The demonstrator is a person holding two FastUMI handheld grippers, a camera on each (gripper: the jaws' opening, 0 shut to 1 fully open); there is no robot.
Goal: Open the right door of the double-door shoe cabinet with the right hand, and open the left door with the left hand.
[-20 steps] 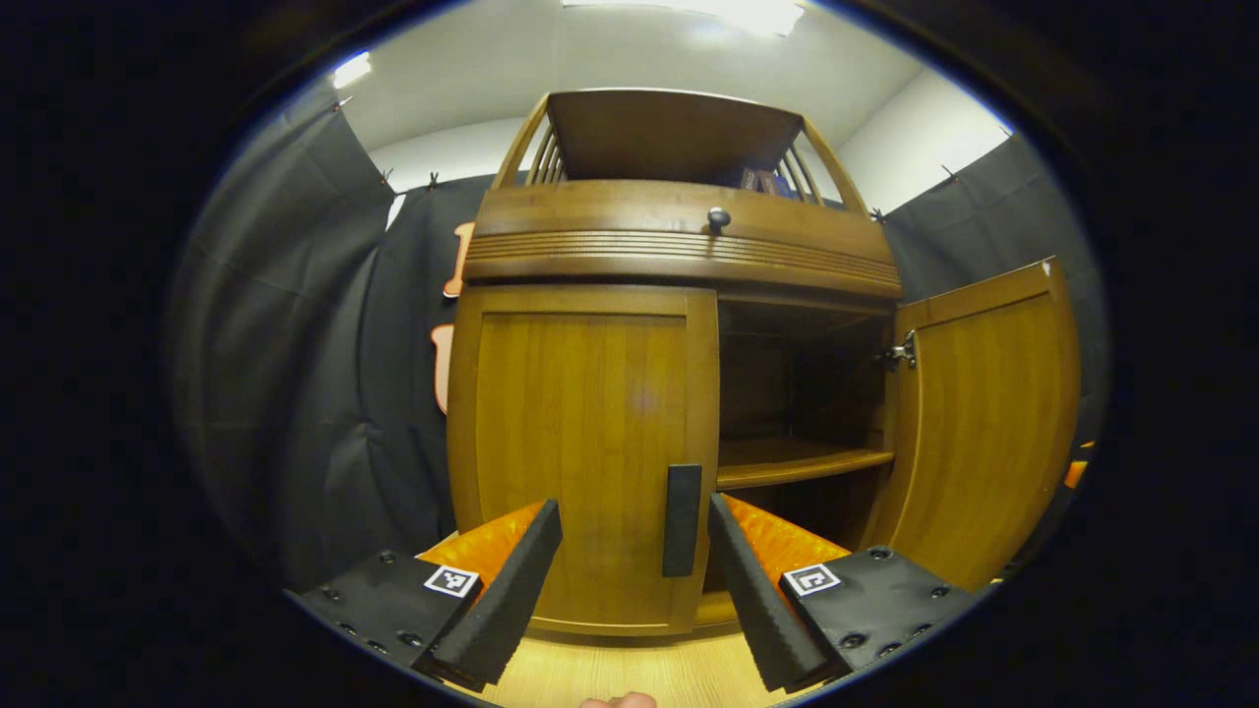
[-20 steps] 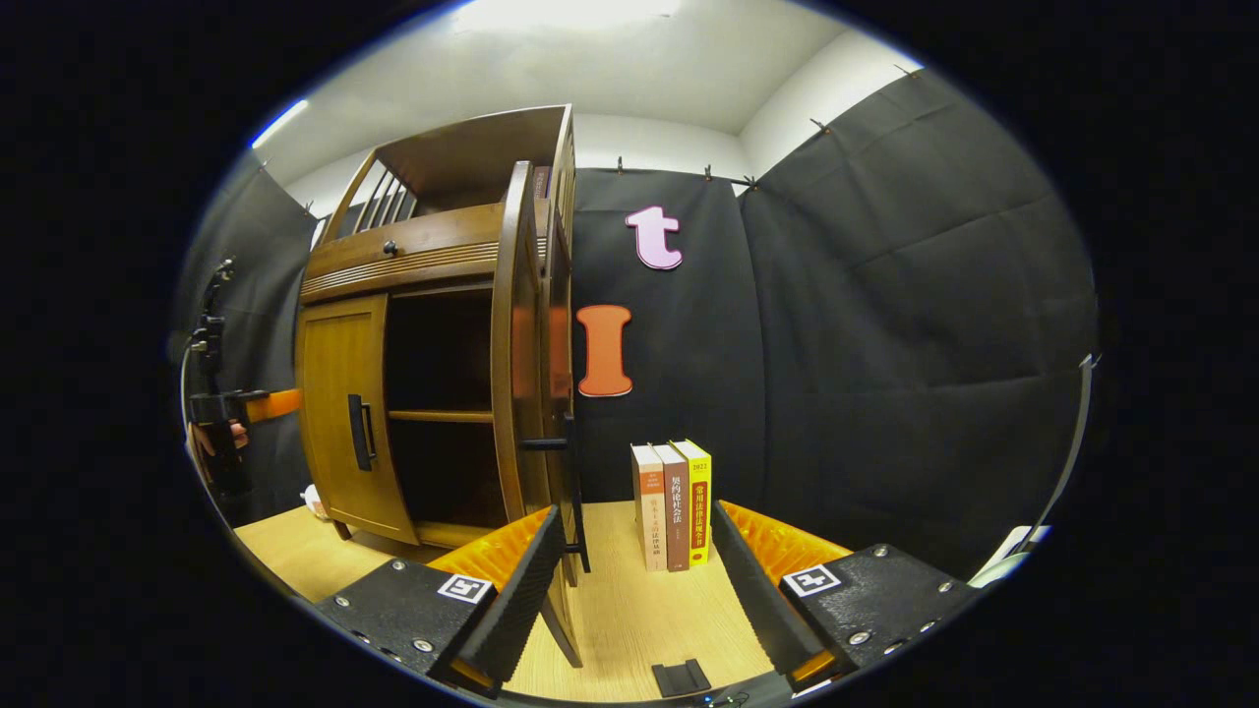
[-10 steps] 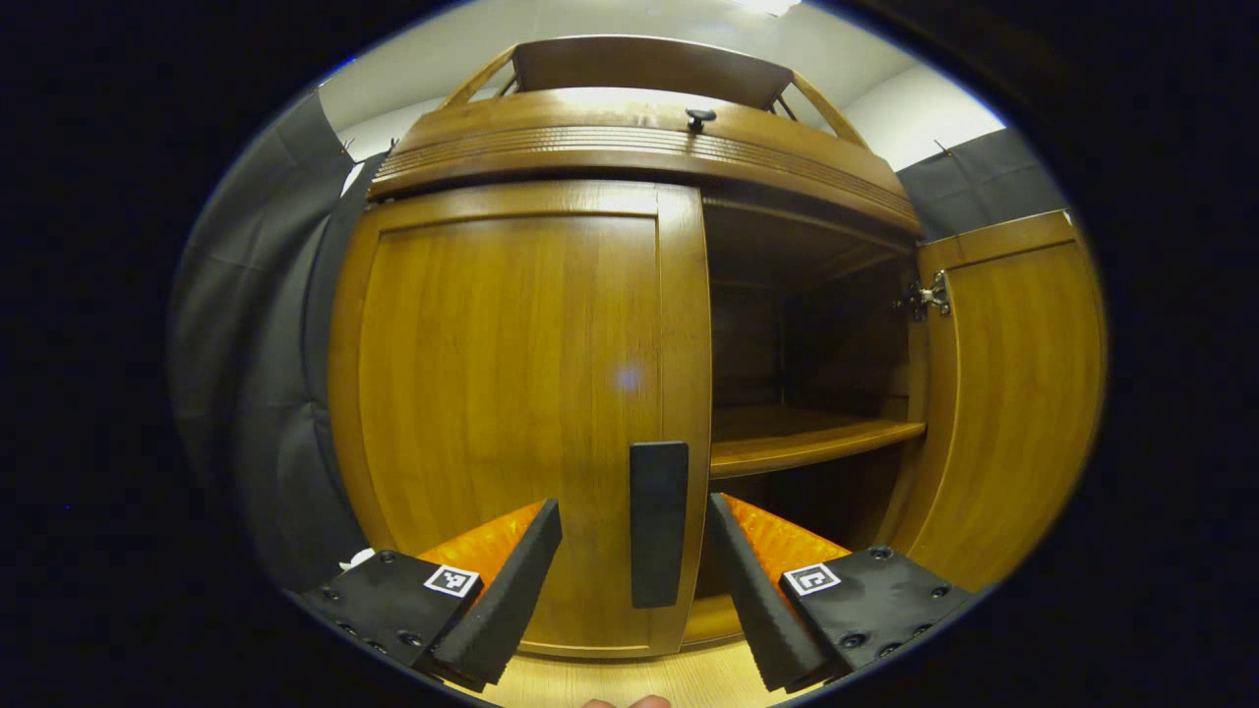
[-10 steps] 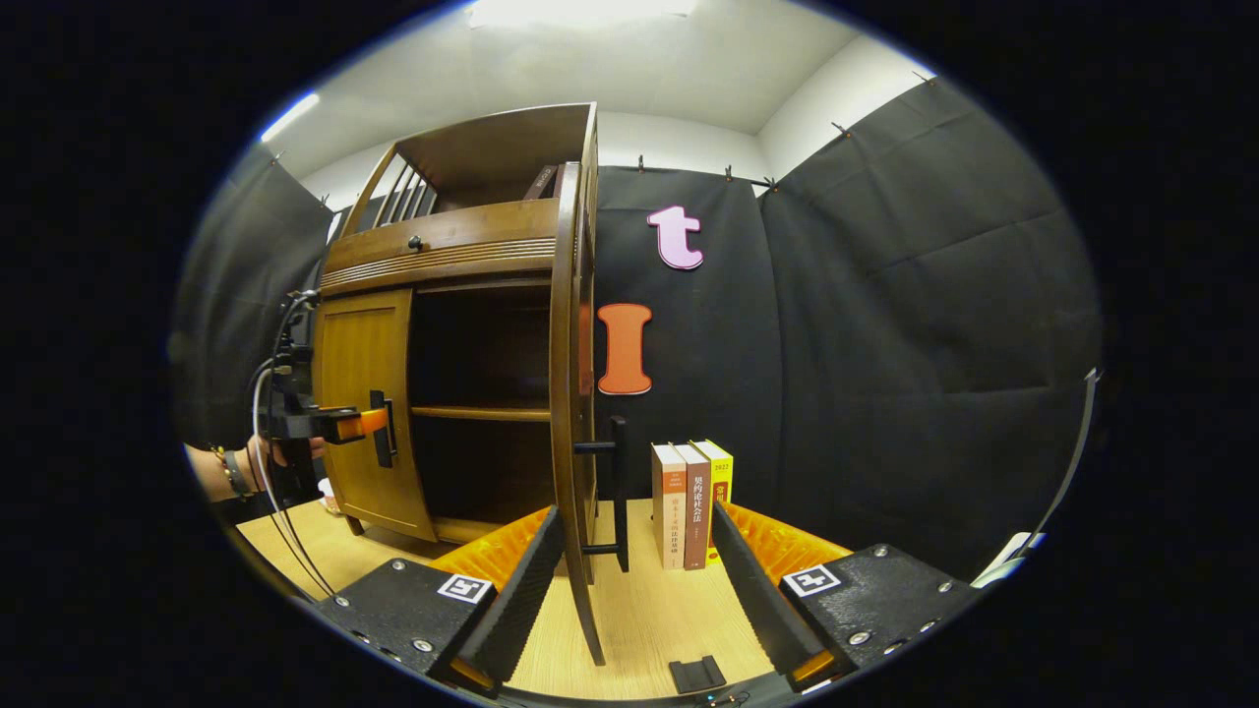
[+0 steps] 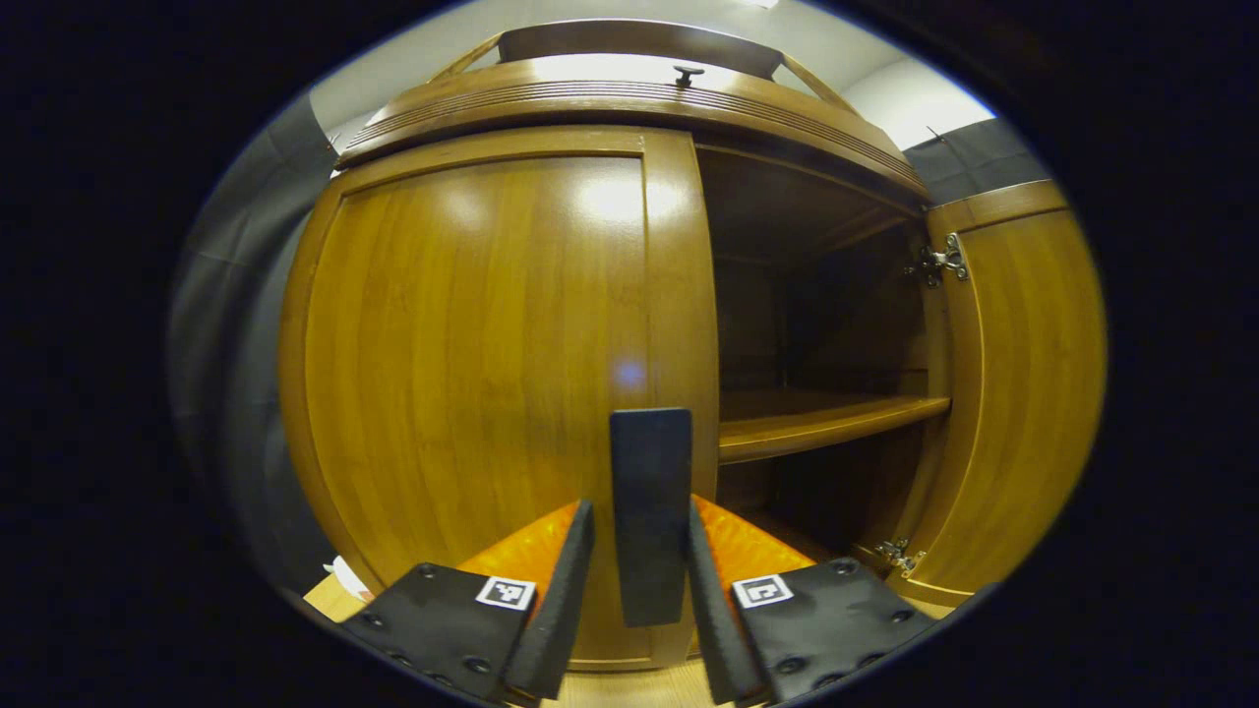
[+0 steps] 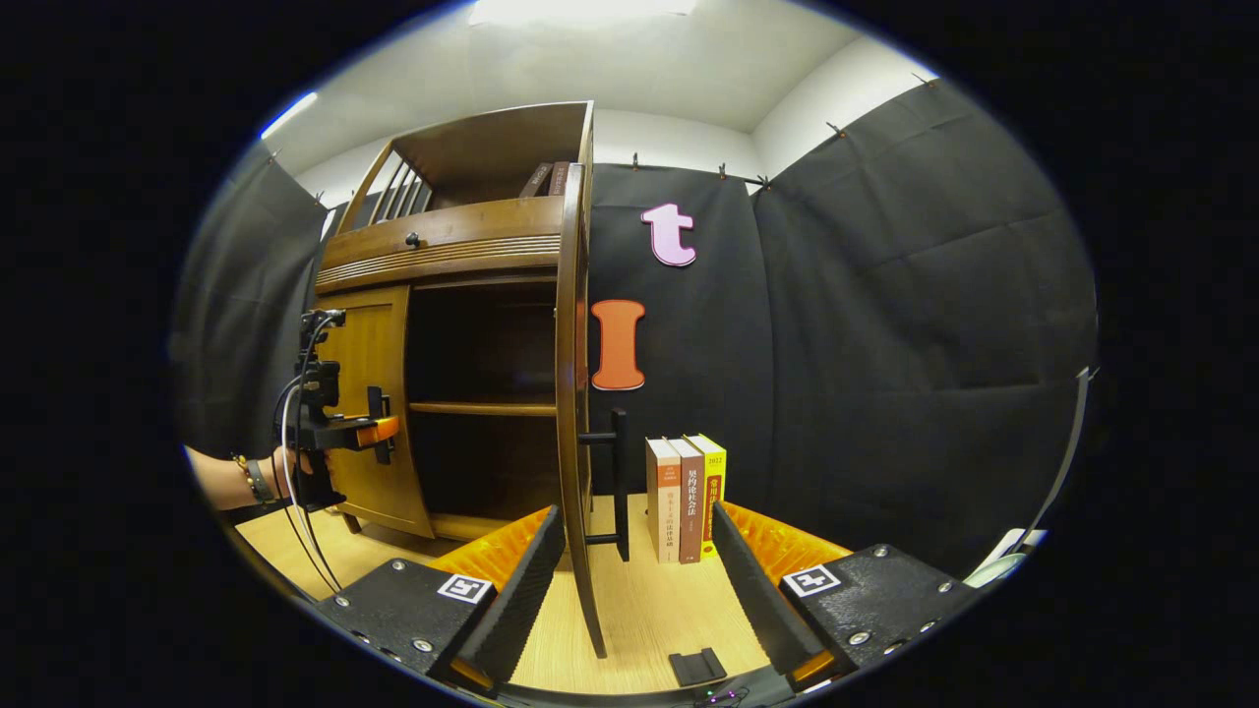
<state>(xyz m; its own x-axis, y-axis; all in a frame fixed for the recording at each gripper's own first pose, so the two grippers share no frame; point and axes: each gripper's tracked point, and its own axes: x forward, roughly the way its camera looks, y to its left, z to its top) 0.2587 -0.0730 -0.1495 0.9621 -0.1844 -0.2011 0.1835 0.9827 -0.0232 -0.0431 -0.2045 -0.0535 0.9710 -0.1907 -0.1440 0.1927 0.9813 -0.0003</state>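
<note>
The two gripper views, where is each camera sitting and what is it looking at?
Left gripper view: rides the left gripper, close up facing the closed left door; its own fingers flank the black handle.
Right gripper view: rides the right gripper, farther back facing the open right door edge-on, books beyond; its fingers spread apart.
Both share the cabinet; the right gripper view also catches the left gripper and a hand.

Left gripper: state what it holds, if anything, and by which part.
The left gripper has closed around the black handle of the shut left door, near the handle's lower half. Whether both fingers actually press it cannot be told.
</note>
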